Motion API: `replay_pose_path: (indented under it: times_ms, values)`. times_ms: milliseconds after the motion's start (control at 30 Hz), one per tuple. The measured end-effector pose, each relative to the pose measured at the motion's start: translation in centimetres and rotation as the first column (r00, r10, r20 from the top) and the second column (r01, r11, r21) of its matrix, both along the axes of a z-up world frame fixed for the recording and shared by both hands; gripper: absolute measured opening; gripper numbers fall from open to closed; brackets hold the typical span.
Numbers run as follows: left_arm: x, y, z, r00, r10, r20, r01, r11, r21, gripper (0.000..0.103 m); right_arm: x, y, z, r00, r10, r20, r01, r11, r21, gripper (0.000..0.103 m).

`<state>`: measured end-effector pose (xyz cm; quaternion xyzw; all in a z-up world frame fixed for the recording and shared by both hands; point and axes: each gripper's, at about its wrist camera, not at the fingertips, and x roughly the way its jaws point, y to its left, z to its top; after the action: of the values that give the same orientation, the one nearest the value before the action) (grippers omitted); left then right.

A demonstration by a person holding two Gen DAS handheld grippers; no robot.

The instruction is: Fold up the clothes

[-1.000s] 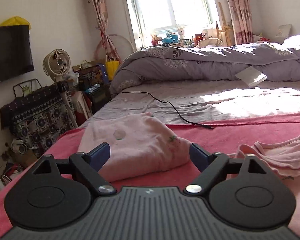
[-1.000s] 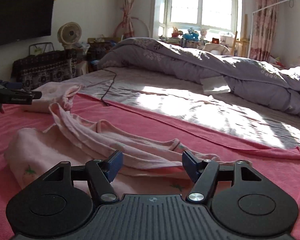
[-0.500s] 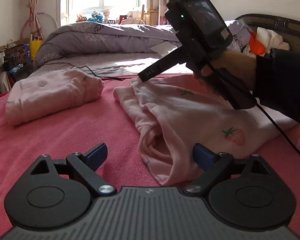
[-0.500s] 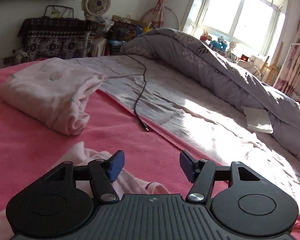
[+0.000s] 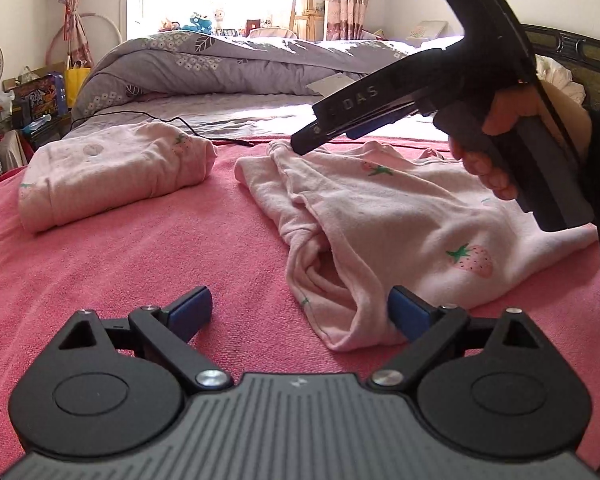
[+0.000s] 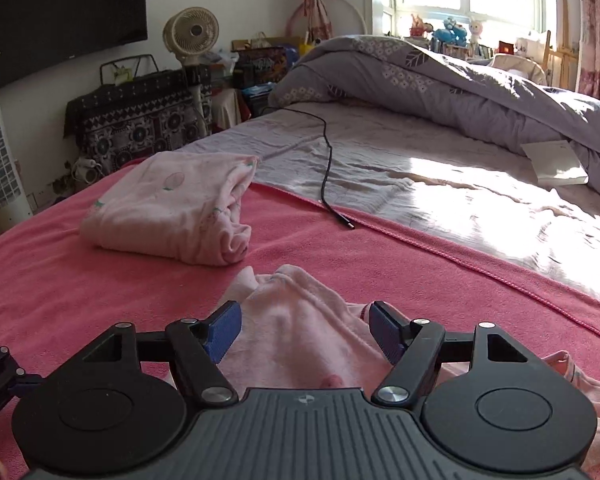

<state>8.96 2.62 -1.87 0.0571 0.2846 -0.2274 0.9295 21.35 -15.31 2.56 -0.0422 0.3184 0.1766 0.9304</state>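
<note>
Folding is under way on a bed spread with a pink blanket [image 5: 140, 264], and you hold a gripper in each hand. The unfolded pink garment [image 5: 400, 216], printed with strawberries, lies crumpled at centre right of the left wrist view. A finished folded garment [image 5: 112, 176] rests well apart from it at middle left.

Your left gripper [image 5: 300, 312] fills the bottom of its own view. Its fingers are spread wide, with nothing pinched. The garment's nearest bunched hem lies just in front of the right blue pad, perhaps touching it.

Your right gripper [image 6: 304, 330] hovers over the garment's far end, low in the right wrist view. Its fingers are parting, with a hump of pink cloth between them and no pad pressing on it. In the left wrist view that same gripper reaches in from the upper right, held in your hand [image 5: 512, 136].

The cloth looks light, soft and limp. It will likely sag and drag, so take it by a hem or corner rather than by a loose fold in the middle.

Open blanket stretches across the left and centre of both views, giving room to spread and fold. Keep clear of the black cable [image 6: 328, 168] at upper centre, whose plug end lies at the blanket's far edge. Beyond it sit the grey sheet and a heaped quilt [image 6: 460, 80].
</note>
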Motion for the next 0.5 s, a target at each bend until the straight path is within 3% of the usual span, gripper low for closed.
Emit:
replay_pose_path:
  times_ms: [100,133,167,333,500]
  values:
    - [-0.2,0.2,0.0,1.000,-0.008,-0.003,0.008,1.000,-0.005,0.096,1.7,2.3,-1.3,0.999,-0.035,-0.036,0.034,0.999,-0.011,0.067]
    - [-0.2,0.3,0.0,1.000,-0.012,-0.004,0.012,1.000,-0.010,0.096,2.4,2.9,-1.9,0.997,-0.052,-0.059,0.051,0.999,-0.010,0.049]
    - [-0.2,0.5,-0.1,1.000,-0.016,-0.006,0.016,1.000,-0.015,0.096,3.0,3.2,-2.5,0.994,-0.072,-0.087,0.072,0.997,-0.005,0.020]
    - [-0.3,1.0,-0.1,0.999,-0.030,-0.013,0.029,0.999,-0.043,0.096,1.9,2.3,-2.0,0.987,-0.157,-0.047,0.161,0.981,0.112,0.012]
    - [-0.2,1.1,-0.2,0.999,-0.037,-0.014,0.036,0.998,-0.048,0.097,2.1,3.3,-0.3,0.992,-0.130,-0.008,0.129,0.976,0.176,0.012]
